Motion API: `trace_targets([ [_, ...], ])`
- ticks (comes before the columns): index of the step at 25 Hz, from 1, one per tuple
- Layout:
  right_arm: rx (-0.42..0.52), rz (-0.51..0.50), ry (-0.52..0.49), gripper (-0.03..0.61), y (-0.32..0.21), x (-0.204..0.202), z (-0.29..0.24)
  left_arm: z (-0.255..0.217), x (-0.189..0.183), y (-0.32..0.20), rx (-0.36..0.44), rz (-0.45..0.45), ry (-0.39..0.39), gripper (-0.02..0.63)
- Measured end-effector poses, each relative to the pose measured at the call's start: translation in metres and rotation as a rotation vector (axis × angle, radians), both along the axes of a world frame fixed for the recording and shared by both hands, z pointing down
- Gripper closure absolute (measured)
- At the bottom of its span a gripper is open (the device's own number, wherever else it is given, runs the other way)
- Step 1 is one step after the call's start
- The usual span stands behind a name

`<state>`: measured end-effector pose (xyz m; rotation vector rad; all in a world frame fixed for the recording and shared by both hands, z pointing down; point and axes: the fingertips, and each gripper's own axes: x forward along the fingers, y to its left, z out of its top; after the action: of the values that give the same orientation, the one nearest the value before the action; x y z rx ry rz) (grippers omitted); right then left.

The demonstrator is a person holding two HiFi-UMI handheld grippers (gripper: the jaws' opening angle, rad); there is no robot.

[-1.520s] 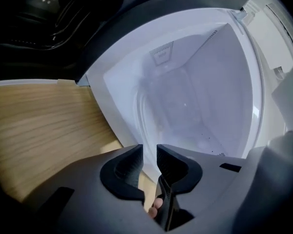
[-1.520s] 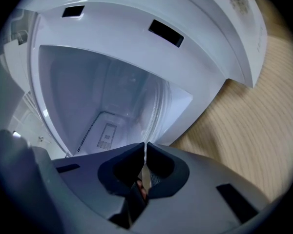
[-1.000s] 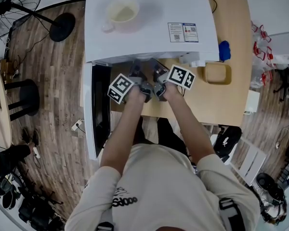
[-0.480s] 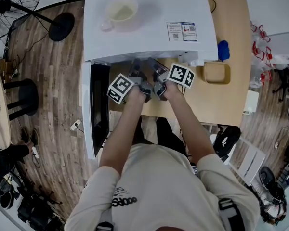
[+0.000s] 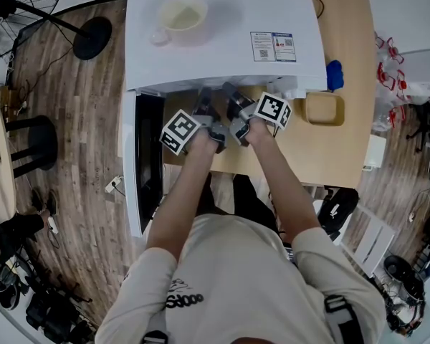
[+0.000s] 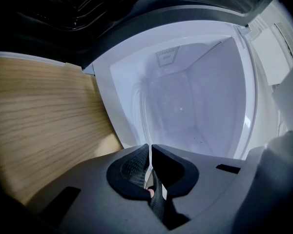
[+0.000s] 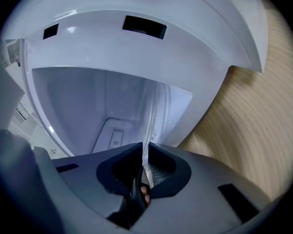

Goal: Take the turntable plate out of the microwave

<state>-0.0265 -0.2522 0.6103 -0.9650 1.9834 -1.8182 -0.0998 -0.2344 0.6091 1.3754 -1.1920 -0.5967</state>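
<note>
Ribbed fingers (image 6: 132, 165) on left gripper (image 6: 150, 147) pinch thin clear glass turntable plate (image 6: 146, 130)

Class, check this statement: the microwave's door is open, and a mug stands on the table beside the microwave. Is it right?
Not quite. The mug stands on top of the microwave, not on the table beside it, as the head view shows. The door is indeed open.

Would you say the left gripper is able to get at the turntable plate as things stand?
Yes, it seems so: the microwave door stands open, and the left gripper is shut on the glass rim of the turntable plate at the cavity mouth.
</note>
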Motion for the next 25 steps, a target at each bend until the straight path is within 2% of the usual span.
trace_targets([
  [15,0.062,0.012,0.044,0.554,0.008,0.003,-0.013,-0.012,0.001,0.002,0.035,0.015,0.005,0.584],
  [21,0.04,0.006,0.012,0.555,0.009,0.0,-0.011,-0.01,0.002,0.003,0.037,0.016,0.015,0.586],
  [22,0.046,-0.004,0.009,0.527,0.007,-0.002,-0.011,-0.01,0.002,0.003,0.038,0.017,0.016,0.586],
  [23,0.055,-0.012,0.004,0.466,0.005,-0.003,-0.01,-0.011,0.002,0.002,0.04,0.019,0.017,0.586],
  [24,0.061,-0.011,-0.006,0.439,0.001,-0.004,-0.01,-0.012,0.003,0.002,0.041,0.022,0.017,0.586],
  [25,0.06,-0.002,-0.021,0.439,-0.002,-0.005,-0.011,-0.012,0.003,0.003,0.042,0.025,0.018,0.586],
])
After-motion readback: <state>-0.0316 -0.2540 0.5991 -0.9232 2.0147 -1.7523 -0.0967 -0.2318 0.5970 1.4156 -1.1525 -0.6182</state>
